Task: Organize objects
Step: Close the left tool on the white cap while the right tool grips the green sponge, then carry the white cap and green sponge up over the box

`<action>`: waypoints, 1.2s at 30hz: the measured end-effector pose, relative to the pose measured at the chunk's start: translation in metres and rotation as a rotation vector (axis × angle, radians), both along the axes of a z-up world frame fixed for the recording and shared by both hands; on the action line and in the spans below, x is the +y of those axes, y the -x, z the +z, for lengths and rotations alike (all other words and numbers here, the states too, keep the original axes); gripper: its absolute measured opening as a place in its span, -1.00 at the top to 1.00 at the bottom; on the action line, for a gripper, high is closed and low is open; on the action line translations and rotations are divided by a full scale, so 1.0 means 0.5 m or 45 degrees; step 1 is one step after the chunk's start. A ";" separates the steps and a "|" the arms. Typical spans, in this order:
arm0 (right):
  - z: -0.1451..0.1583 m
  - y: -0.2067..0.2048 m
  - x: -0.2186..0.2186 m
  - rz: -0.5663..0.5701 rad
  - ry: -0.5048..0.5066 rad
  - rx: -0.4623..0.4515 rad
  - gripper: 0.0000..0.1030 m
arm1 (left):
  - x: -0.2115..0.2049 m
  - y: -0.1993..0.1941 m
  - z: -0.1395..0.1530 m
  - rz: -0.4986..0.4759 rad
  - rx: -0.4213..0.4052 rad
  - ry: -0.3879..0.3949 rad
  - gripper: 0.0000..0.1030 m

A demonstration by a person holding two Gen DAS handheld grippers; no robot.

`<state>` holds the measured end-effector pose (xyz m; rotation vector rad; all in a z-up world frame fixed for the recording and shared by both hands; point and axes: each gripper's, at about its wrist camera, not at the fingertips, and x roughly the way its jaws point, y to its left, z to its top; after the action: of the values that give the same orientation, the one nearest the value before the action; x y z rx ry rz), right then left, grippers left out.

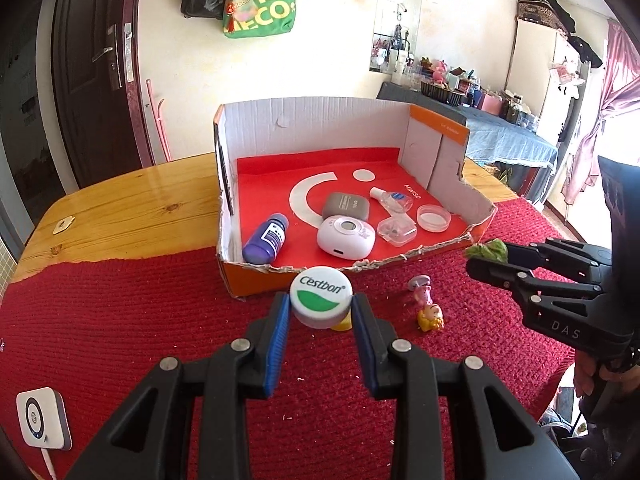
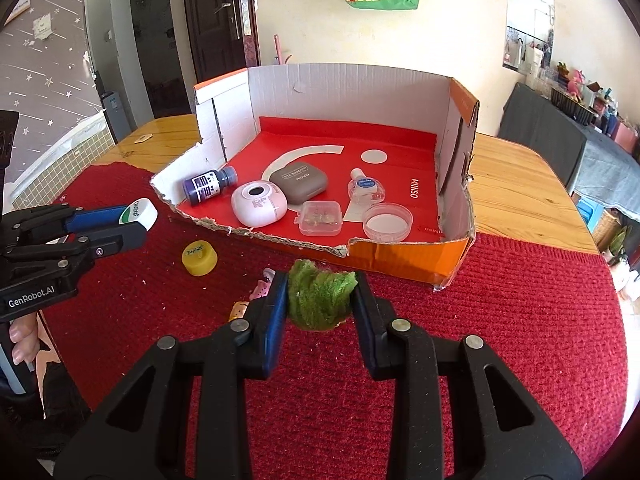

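Observation:
My left gripper (image 1: 321,312) is shut on a white and green bottle cap (image 1: 321,300) marked Cestbon, held above the red cloth just before the box's front wall; it also shows in the right wrist view (image 2: 139,213). My right gripper (image 2: 320,300) is shut on a fuzzy green ball (image 2: 320,298), also seen at the right of the left wrist view (image 1: 489,249). The open cardboard box (image 1: 436,148) holds a purple bottle (image 1: 266,239), a white round device (image 1: 346,236), a grey case (image 1: 346,205), a small clear bottle (image 1: 394,199), a clear square case (image 1: 397,231) and a clear lid (image 1: 433,218).
A yellow cap (image 2: 199,258) and a small pink and yellow figure (image 1: 426,306) lie on the red cloth (image 1: 120,320) before the box. A white square device (image 1: 42,418) sits at the cloth's near left. The wooden table (image 1: 132,208) extends behind.

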<state>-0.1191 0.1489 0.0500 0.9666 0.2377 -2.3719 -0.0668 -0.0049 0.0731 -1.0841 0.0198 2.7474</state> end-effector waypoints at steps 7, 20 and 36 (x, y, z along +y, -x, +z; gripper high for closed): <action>0.006 -0.013 0.012 0.000 0.010 0.008 0.43 | 0.006 -0.012 0.002 -0.006 0.000 -0.004 0.36; 0.006 -0.019 0.016 0.005 0.014 0.005 0.43 | 0.011 -0.021 0.002 -0.009 0.003 -0.002 0.36; 0.117 0.118 -0.048 -0.029 -0.119 0.102 0.42 | 0.035 0.177 0.053 -0.113 -0.061 0.168 0.36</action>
<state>-0.1783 0.1248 0.1085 0.9224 0.3729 -2.4420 -0.1555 0.0127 0.0998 -1.1528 0.2402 2.6719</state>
